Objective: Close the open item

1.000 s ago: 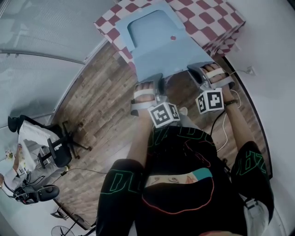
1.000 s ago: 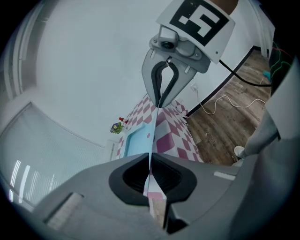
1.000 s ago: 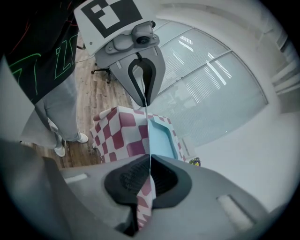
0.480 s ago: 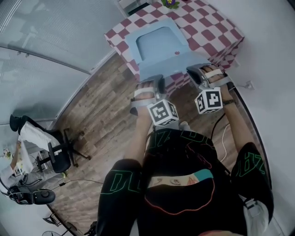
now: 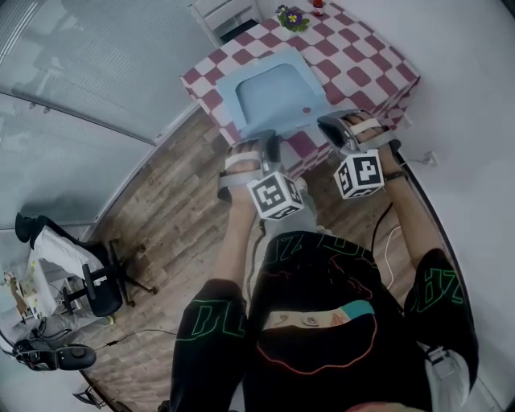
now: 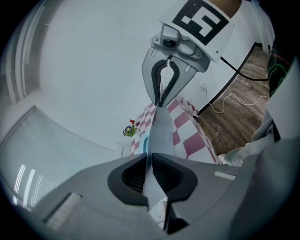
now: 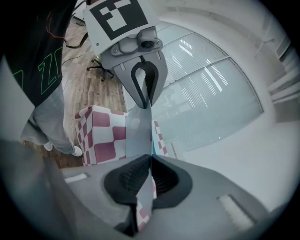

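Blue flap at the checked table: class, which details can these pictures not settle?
Head view: whatever lies under the blue flap, covered by it.
Both gripper views: the flap's faces, seen nearly edge-on only.
Head view: the flowers on the checked table, too small for detail.

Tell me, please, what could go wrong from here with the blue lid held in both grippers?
1. The left gripper and right gripper pinch only the near edge of the blue lid; the left jaws have just been opening, so that side may slip free.
2. If one hand leads, the lid could twist or bend over the checkered table.
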